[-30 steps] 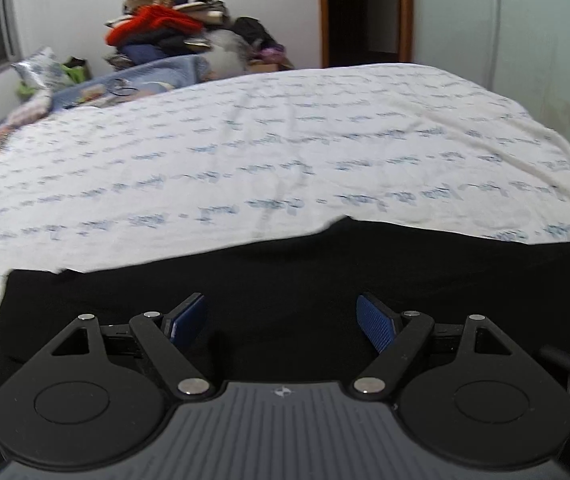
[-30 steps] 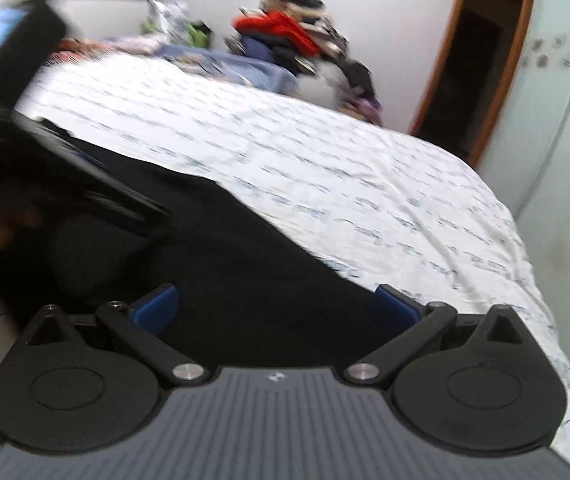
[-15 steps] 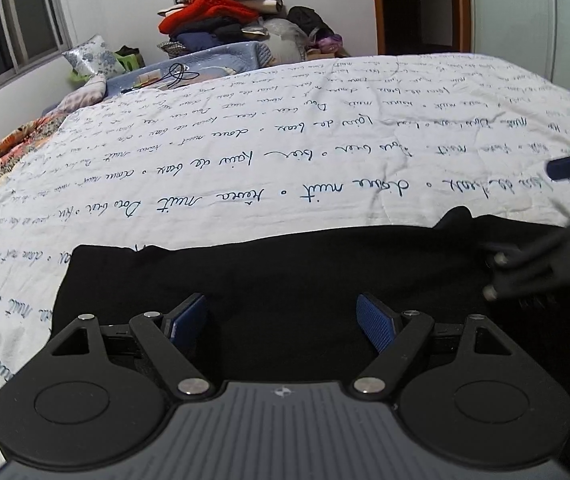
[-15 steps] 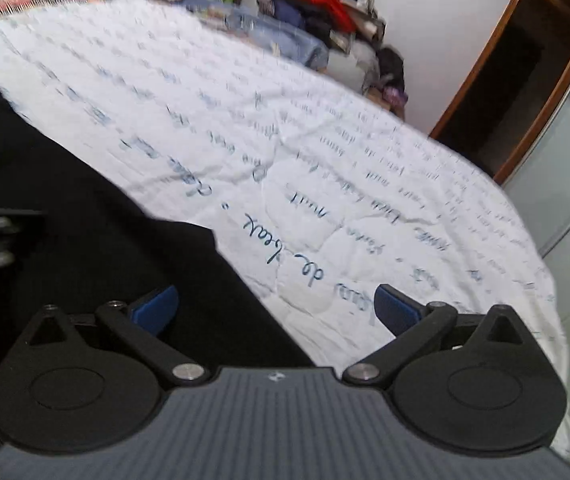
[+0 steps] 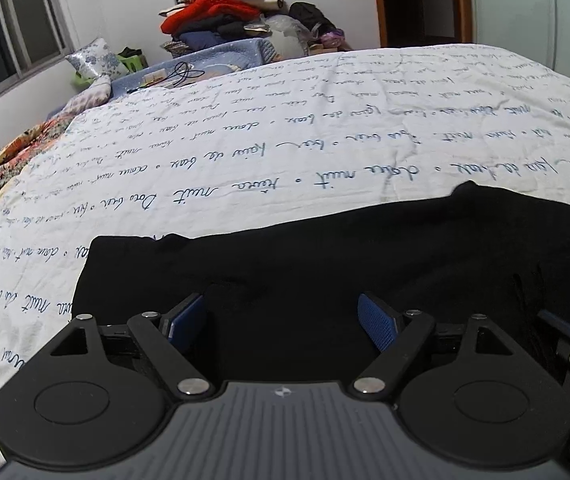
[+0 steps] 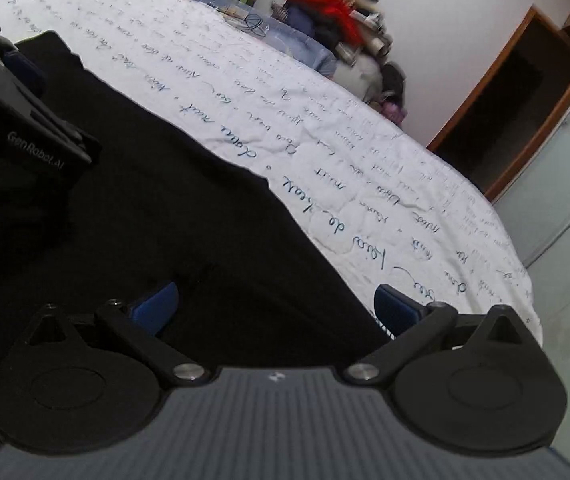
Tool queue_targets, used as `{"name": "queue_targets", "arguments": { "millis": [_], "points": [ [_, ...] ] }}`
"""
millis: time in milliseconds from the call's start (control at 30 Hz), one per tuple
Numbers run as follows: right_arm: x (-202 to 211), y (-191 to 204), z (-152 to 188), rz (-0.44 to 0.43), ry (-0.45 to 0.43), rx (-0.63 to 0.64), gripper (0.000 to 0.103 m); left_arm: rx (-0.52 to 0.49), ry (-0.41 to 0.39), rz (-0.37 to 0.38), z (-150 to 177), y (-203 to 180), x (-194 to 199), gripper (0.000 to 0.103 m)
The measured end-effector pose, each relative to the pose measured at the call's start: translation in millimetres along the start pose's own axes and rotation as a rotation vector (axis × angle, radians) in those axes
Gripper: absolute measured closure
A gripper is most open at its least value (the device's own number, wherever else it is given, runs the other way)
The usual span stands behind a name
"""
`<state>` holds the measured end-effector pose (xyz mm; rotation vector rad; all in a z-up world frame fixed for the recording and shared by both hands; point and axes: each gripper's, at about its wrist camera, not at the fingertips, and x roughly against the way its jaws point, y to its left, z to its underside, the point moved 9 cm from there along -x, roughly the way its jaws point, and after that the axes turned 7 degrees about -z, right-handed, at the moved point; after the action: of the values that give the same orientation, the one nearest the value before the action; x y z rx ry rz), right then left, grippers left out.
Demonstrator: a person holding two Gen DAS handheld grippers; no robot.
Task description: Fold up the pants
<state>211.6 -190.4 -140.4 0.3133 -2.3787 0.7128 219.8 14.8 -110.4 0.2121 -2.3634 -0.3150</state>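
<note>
While your left gripper (image 5: 283,320) and right gripper (image 6: 275,306) hover jaws apart, the black pants (image 5: 325,256) lie flat on the bedsheet (image 5: 245,140). Edges look slightly wavy.

We read "GenRobot.AI" in pale lettering on the dark body of the left gripper (image 6: 13,92), seen at the left edge of the right wrist view. The white bedspread (image 5: 325,128) carries rows of blue cursive script across its whole surface; we make out fragments resembling "nuit" and "de", but the words cannot be read with confidence.
</note>
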Motion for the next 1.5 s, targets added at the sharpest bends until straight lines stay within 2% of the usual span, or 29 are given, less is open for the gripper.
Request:
{"name": "queue_targets", "arguments": {
  "millis": [133,233,333,500,767,833,867,1100,1333,1500],
  "points": [
    [26,-5,-4,-0.004,-0.035,-0.076,0.000,-0.007,-0.004,0.005,3,0,4,0.019],
    [45,5,-2,-0.034,-0.061,-0.076,0.000,0.011,0.002,0.007,5,2,4,0.019],
    [38,27,11,-0.084,0.000,-0.022,0.000,0.012,0.003,0.010,6,2,7,0.019],
    [41,24,11,-0.069,-0.002,-0.066,0.000,0.010,-0.002,0.014,10,5,12,0.019],
    [49,34,6,-0.029,-0.014,0.002,0.000,0.011,-0.008,0.014,15,14,16,0.018],
    [47,36,7,-0.029,-0.007,0.007,0.000,0.007,-0.013,0.003,16,16,16,0.009],
    [45,37,8,-0.036,0.001,0.006,0.000,0.005,-0.017,-0.004,17,16,15,0.008],
    [39,36,10,-0.042,0.015,0.006,0.000,-0.017,-0.046,0.003,19,16,18,0.008],
    [38,38,10,-0.026,0.034,-0.004,0.000,-0.003,-0.047,0.040,23,20,18,0.008],
    [36,35,12,-0.028,0.003,-0.034,0.000,-0.003,-0.044,0.048,24,23,18,0.008]
  ]
}}
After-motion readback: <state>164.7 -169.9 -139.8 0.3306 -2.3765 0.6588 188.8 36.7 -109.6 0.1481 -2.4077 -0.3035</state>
